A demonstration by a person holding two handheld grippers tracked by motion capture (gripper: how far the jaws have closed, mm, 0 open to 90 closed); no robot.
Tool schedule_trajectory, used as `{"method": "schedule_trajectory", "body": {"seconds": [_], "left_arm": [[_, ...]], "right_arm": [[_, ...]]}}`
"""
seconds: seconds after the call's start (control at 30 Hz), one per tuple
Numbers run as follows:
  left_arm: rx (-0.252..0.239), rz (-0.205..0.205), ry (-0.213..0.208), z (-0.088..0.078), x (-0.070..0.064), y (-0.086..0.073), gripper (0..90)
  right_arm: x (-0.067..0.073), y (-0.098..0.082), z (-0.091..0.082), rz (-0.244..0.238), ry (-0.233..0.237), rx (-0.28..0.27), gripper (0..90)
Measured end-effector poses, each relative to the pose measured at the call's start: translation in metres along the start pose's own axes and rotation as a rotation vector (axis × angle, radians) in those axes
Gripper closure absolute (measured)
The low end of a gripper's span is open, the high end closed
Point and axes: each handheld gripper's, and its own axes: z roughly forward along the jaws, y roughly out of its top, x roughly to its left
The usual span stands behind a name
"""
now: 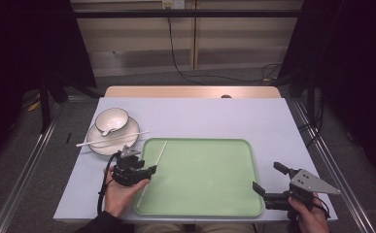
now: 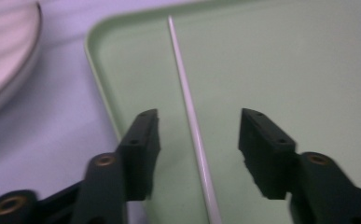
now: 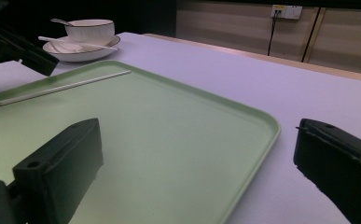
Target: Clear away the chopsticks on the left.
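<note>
Left tool [image 2: 199, 140] gapes half-open astride the white chopstick [image 2: 187, 107] lying on the green tray [image 2: 285, 70], gripping nothing; a careless withdrawal could roll it.

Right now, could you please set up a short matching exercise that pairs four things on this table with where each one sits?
Things:
1. chopstick
2. second chopstick
3. bowl
4. right gripper

Places:
A. resting across the plate's front rim
B. lying on the green tray, between the left gripper's open fingers
C. held open at the tray's near right corner
D. standing on the plate, with a spoon beside it

Pairs: 1-B, 2-A, 3-D, 4-C
</note>
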Motion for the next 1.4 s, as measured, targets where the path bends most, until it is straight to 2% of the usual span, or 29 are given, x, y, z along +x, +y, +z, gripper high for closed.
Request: {"method": "schedule_trajectory", "body": {"seconds": [0.07, 0.1, 0.13, 0.2, 0.23, 0.27, 0.3, 0.33, 0.37, 0.43, 0.53, 0.6, 0.73, 0.77, 0.83, 0.87, 1.07, 1.13, 1.23, 1.27, 1.33, 1.37, 1.4], "left_arm": [[-0.018, -0.004, -0.015, -0.003, 0.003, 0.000, 35.2], [-0.031, 0.011, -0.027, -0.005, 0.005, 0.000, 30.0], [-0.041, 0.024, -0.028, -0.006, 0.006, 0.000, 30.0], [-0.048, 0.030, -0.018, -0.007, 0.007, -0.002, 19.7], [-0.040, 0.033, -0.006, -0.008, 0.006, -0.003, 19.2], [-0.066, 0.050, -0.025, -0.007, 0.006, -0.006, 17.2], [-0.066, 0.050, -0.025, -0.007, 0.006, -0.006, 14.3], [-0.064, 0.074, -0.026, -0.008, 0.007, -0.007, 14.3], [-0.076, 0.079, -0.031, -0.008, 0.008, -0.007, 9.6], [-0.077, 0.095, -0.043, -0.009, 0.011, -0.008, 6.4], [-0.074, 0.117, -0.030, -0.011, 0.016, -0.009, 6.0], [-0.074, 0.140, -0.046, -0.013, 0.019, -0.009, 5.5], [-0.098, 0.179, -0.041, -0.018, 0.026, -0.011, 4.9], [-0.115, 0.200, -0.063, -0.022, 0.029, -0.013, 4.6], [-0.116, 0.196, -0.069, -0.023, 0.031, -0.013, 4.2], [-0.127, 0.198, -0.045, -0.025, 0.034, -0.014, 4.1], [-0.146, 0.214, -0.037, -0.031, 0.045, -0.014, 4.3], [-0.151, 0.215, -0.046, -0.033, 0.052, -0.013, 4.8], [-0.150, 0.202, -0.038, -0.038, 0.063, -0.014, 4.5], [-0.156, 0.196, -0.025, -0.041, 0.070, -0.015, 4.3], [-0.162, 0.183, -0.015, -0.042, 0.072, -0.015, 4.2], [-0.158, 0.188, 0.001, -0.045, 0.078, -0.015, 5.1], [-0.158, 0.188, 0.001, -0.045, 0.078, -0.015, 5.2]], "right_arm": [[0.000, 0.000, 0.000, 0.002, -0.007, -0.002, 0.9], [0.000, 0.000, 0.000, 0.003, -0.009, -0.002, 0.9], [0.000, 0.000, 0.000, 0.003, -0.009, -0.002, 0.9], [0.000, 0.000, 0.000, 0.000, -0.005, -0.004, 0.9], [0.000, 0.001, 0.001, -0.004, -0.004, -0.003, 0.9], [0.001, 0.002, 0.001, -0.002, 0.001, -0.005, 0.9], [0.001, 0.003, 0.001, -0.001, 0.001, -0.006, 0.9], [0.001, 0.003, 0.001, -0.001, 0.001, -0.006, 0.9], [0.000, 0.003, 0.002, -0.003, 0.000, -0.007, 0.9], [0.001, 0.004, 0.003, 0.000, -0.001, -0.008, 0.9], [0.002, 0.003, 0.003, -0.001, -0.001, -0.008, 0.9], [0.002, 0.003, 0.003, 0.000, 0.001, -0.007, 0.9], [-0.001, 0.004, 0.000, 0.005, -0.008, -0.019, 0.9], [0.000, 0.004, 0.000, 0.005, -0.006, -0.019, 0.9], [0.000, 0.004, 0.001, 0.000, -0.005, -0.019, 0.9], [0.000, 0.004, 0.000, 0.002, -0.007, -0.020, 0.9], [0.000, 0.003, -0.001, 0.003, -0.010, -0.027, 0.9], [0.000, 0.003, -0.001, 0.005, -0.012, -0.027, 0.9], [-0.001, 0.004, 0.000, 0.008, -0.014, -0.025, 0.9], [-0.001, 0.004, 0.000, 0.012, -0.014, -0.024, 0.9], [-0.001, 0.004, 0.000, 0.009, -0.012, -0.024, 0.9], [-0.001, 0.004, 0.001, 0.011, -0.015, -0.024, 1.0], [-0.001, 0.004, 0.001, 0.011, -0.015, -0.024, 1.0]]}}
